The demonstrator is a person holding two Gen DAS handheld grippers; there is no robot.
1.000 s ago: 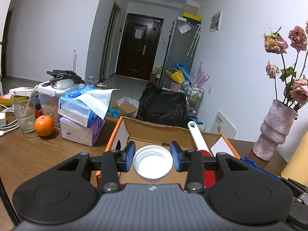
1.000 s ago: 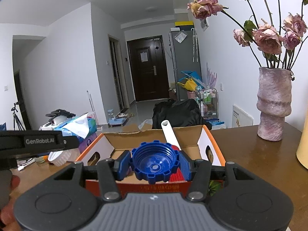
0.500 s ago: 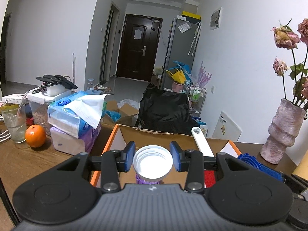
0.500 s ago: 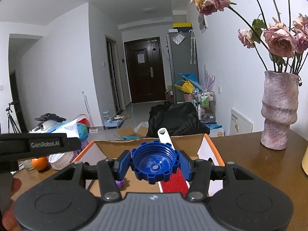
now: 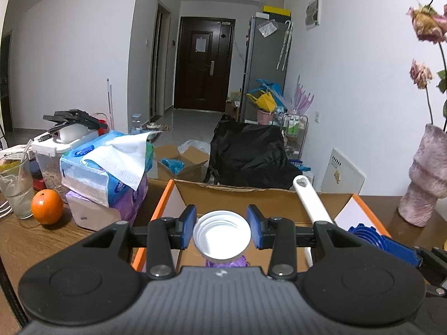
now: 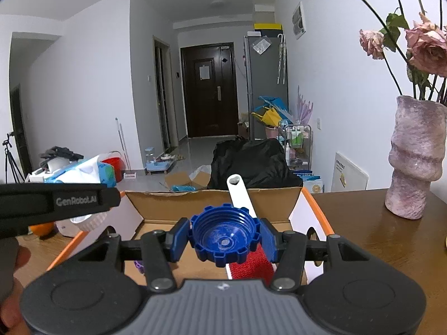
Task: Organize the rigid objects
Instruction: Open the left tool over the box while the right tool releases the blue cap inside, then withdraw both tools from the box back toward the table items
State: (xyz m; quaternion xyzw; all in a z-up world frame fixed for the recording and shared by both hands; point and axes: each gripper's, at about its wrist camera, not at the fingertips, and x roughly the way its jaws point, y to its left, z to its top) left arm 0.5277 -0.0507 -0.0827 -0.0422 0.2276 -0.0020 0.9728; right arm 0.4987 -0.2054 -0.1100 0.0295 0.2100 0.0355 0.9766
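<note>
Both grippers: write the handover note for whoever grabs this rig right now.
Left gripper: shut on the white cap, held over the open cardboard box.
Right gripper: shut on the blue cap, also over the box.
In the box: a white-handled brush with a red pad leaning on the back wall, and a small purple item on the floor, partly hidden.
Done: both caps picked up and brought over the box.
Left: lower and release each cap into the box. The orange and tissue packs sit on the table left of it.
</note>
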